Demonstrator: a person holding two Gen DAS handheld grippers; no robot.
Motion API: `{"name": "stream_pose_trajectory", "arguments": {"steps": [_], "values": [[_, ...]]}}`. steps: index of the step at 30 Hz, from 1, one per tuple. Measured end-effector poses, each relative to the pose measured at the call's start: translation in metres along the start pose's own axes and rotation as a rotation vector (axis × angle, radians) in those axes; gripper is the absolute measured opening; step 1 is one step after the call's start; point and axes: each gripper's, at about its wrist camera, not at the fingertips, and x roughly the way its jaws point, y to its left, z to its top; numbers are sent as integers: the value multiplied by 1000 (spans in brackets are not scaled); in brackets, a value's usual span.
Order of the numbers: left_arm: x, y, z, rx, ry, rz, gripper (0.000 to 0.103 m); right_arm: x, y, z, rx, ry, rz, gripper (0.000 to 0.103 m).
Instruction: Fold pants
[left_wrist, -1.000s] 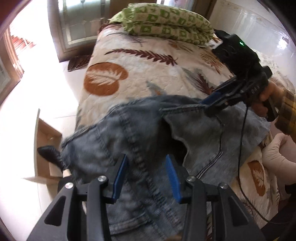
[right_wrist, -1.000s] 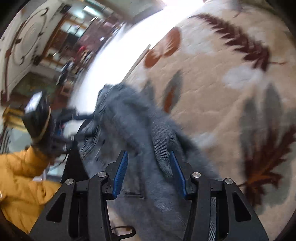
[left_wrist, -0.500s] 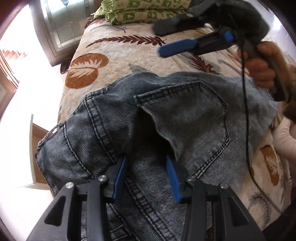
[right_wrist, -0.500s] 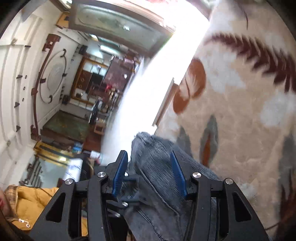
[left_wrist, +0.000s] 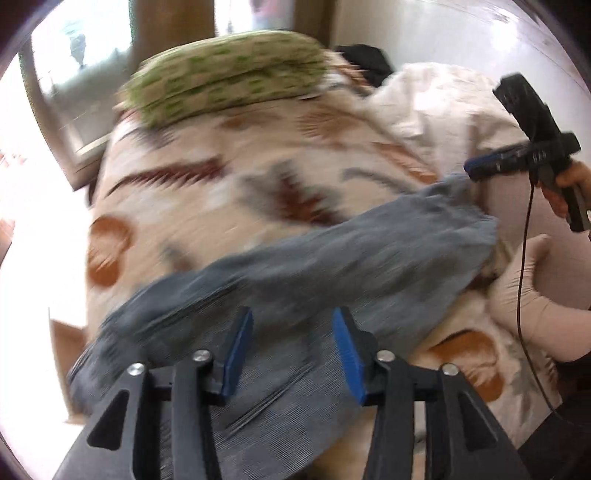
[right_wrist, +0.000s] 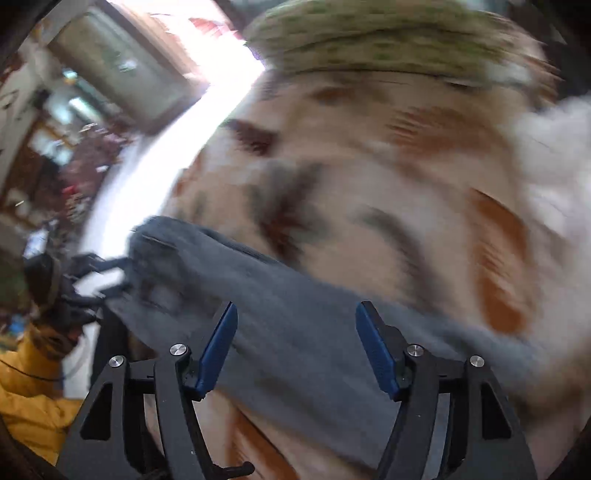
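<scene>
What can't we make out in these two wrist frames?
- Grey-blue denim pants: seams and fold edges smeared by motion blur, both views.
- Pants' near end: cut off by the bottom edge behind the left gripper, left wrist view.
- Right gripper: only one blue finger shows in the left wrist view.
- Green-patterned pillow: print blurred, right wrist view.

One pair of jeans (left_wrist: 332, 266) lies on one quilt (left_wrist: 258, 177). One green pillow (left_wrist: 225, 74) sits at its head. Two grippers show: left (left_wrist: 291, 350) and right (right_wrist: 295, 347).
</scene>
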Motion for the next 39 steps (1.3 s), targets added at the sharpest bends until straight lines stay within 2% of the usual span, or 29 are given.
{"name": "stream_pose_trajectory", "arguments": {"steps": [1, 3, 5, 8, 12, 15, 16, 19, 20, 22, 26, 28, 29, 31, 35, 39], "values": [[4, -14, 10, 22, -4, -14, 66, -11, -17, -14, 24, 2, -27, 69], [14, -42, 31, 69, -19, -44, 70, -25, -35, -40, 72, 9, -79, 71], [25, -68, 50, 102, -20, -90, 71, -36, -59, -71, 131, 28, -129, 71], [47, -97, 68, 120, 1, -146, 72, -31, -77, -98, 194, 43, -179, 71], [80, -129, 74, 147, 62, -148, 72, -6, -98, -110, 245, 80, -229, 66], [97, -142, 68, 166, 103, -147, 72, 17, -107, -112, 271, 129, -263, 49], [101, -146, 67, 171, 114, -147, 72, 25, -108, -112, 279, 151, -271, 32], [111, -155, 62, 201, 134, -143, 72, 24, -100, -112, 241, 129, -277, 19], [115, -156, 60, 210, 141, -137, 72, 18, -99, -111, 250, 101, -269, 19], [127, -157, 56, 208, 172, -113, 72, 9, -108, -110, 313, 72, -265, 20], [134, -158, 50, 200, 188, -109, 72, 14, -107, -115, 291, 122, -324, 38], [132, -157, 49, 200, 185, -114, 72, 10, -98, -118, 303, 152, -282, 41], [131, -157, 51, 195, 185, -119, 72, 9, -94, -119, 303, 168, -267, 52], [128, -157, 61, 193, 178, -130, 72, 6, -86, -122, 321, 180, -224, 60], [123, -166, 94, 225, 139, -137, 72, 16, -88, -130, 489, 221, -98, 60], [131, -181, 131, 249, 112, -177, 78, 22, -96, -138, 583, 201, -63, 63]]}}
